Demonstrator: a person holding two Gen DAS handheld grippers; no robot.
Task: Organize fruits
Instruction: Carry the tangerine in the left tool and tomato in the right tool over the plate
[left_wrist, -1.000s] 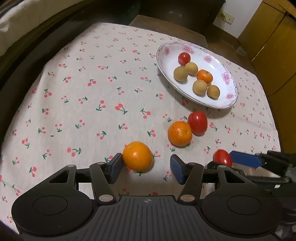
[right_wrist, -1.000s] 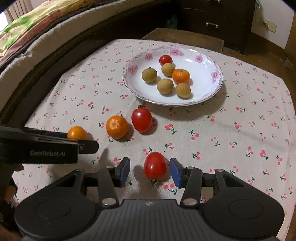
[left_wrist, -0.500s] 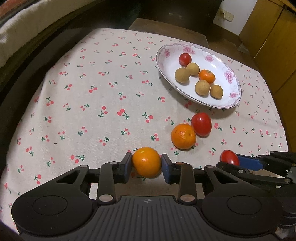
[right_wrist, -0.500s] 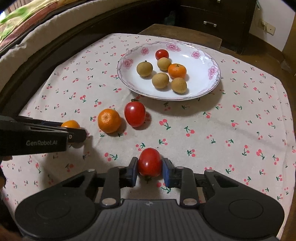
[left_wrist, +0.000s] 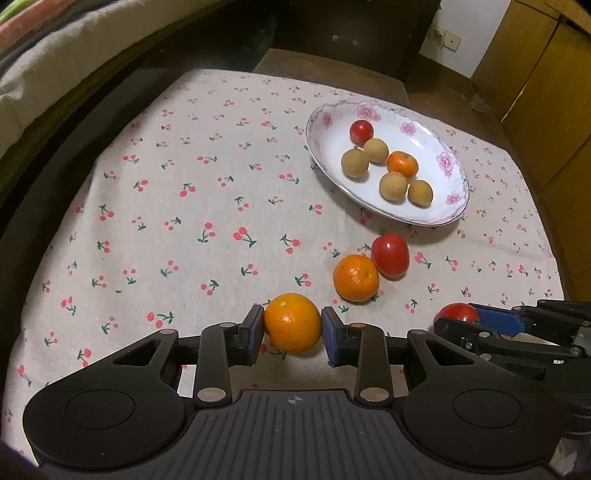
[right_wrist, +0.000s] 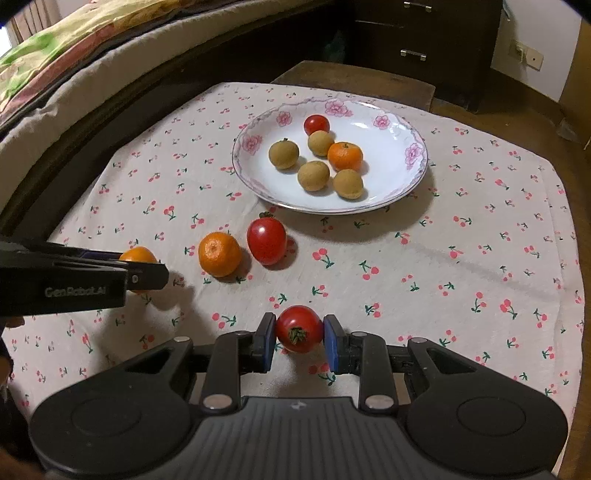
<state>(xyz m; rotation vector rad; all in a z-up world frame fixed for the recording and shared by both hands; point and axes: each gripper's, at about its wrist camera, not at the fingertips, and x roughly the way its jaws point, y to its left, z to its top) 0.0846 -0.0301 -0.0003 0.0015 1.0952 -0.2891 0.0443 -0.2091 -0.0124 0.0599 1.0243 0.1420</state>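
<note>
My left gripper (left_wrist: 292, 330) is shut on an orange mandarin (left_wrist: 292, 322) and holds it just above the cherry-print cloth. My right gripper (right_wrist: 299, 341) is shut on a red tomato (right_wrist: 298, 328), also lifted slightly. Another mandarin (right_wrist: 219, 254) and another tomato (right_wrist: 266, 240) lie side by side on the cloth ahead. The white floral plate (right_wrist: 406, 181) behind them holds several brown longans, one mandarin (right_wrist: 345, 156) and one small tomato (right_wrist: 316, 124). The left gripper (right_wrist: 146, 267) shows at the left of the right wrist view, and the right gripper (left_wrist: 476, 321) at the right of the left wrist view.
The table is round, covered by the cloth (left_wrist: 184, 206), and its edges drop off on all sides. A bed (right_wrist: 55, 74) lies to the left, a dark dresser (right_wrist: 413, 37) behind, and a wooden cabinet (left_wrist: 546, 92) to the right.
Both grippers have closed on their fruits, the left on the mandarin and the right on the tomato, and have lifted them slightly off the cloth.
</note>
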